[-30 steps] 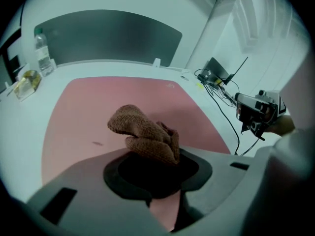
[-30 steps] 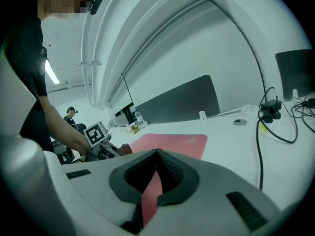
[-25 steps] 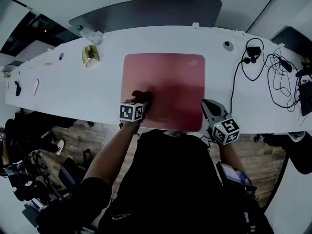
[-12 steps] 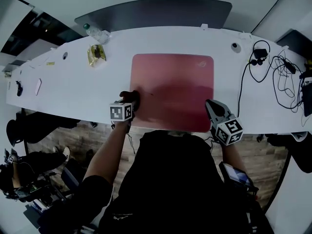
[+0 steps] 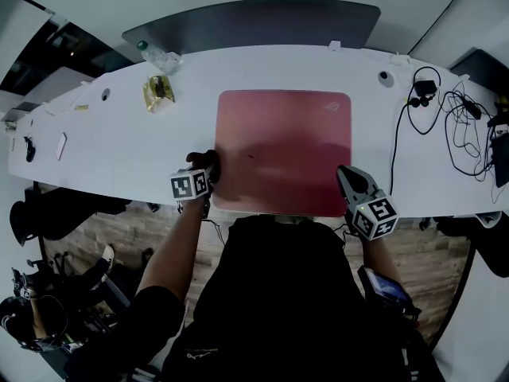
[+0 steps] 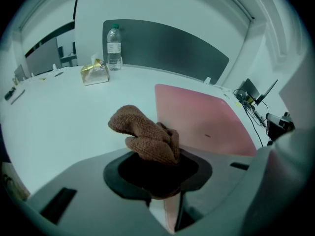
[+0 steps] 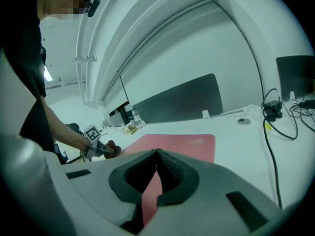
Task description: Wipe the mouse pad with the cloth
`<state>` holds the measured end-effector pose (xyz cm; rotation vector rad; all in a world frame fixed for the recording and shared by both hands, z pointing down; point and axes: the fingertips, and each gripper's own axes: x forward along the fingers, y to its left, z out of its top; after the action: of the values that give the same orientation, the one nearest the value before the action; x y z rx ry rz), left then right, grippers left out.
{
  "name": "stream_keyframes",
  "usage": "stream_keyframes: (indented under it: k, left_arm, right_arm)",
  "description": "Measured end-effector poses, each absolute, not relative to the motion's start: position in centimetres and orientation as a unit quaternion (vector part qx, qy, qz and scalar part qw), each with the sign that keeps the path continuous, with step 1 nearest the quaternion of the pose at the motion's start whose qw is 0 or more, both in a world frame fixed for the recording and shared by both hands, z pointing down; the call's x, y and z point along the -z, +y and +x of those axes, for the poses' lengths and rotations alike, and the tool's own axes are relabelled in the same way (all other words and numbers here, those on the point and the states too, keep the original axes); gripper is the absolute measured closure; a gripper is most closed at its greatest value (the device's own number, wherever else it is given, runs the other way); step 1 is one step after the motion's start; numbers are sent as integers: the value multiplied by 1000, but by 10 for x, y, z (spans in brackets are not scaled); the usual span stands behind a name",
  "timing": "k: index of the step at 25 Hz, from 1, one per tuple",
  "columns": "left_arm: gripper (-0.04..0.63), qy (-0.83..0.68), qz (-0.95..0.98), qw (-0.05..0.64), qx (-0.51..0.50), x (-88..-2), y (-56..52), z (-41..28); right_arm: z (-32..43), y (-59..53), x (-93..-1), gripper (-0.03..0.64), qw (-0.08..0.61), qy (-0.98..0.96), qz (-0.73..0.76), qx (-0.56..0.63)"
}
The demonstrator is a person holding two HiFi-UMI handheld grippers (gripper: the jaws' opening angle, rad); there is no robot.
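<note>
Head view, cloth (image 5: 203,157): looks like a soft, light, floppy knit. My left gripper (image 5: 209,169) has it at the mouse pad's (image 5: 282,150) left edge, partly over the white table (image 5: 119,146).
Left gripper view, jaws: clamped on the base of the wad, which I reckon is the best hold.
Right gripper view, right gripper (image 7: 157,152): jaws closed and empty, by the pad's near right corner.
Since a second ago: the cloth has slid left from mid-pad.

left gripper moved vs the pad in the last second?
Yes. The left gripper, shut on the cloth, slid left, from over the mouse pad to its left edge.
</note>
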<state>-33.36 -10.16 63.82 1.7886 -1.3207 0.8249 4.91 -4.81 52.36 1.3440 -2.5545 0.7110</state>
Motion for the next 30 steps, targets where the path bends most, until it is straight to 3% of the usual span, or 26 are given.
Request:
stream_keyframes:
  k: [10, 30]
  left_arm:
    - [466, -556, 691, 360, -290, -623, -136, -351]
    - [468, -476, 738, 341, -336, -632, -134, -231]
  right_arm:
    - [57, -45, -523, 594, 82, -846, 469, -241]
    - [97, -35, -530, 592, 69, -831, 491, -251]
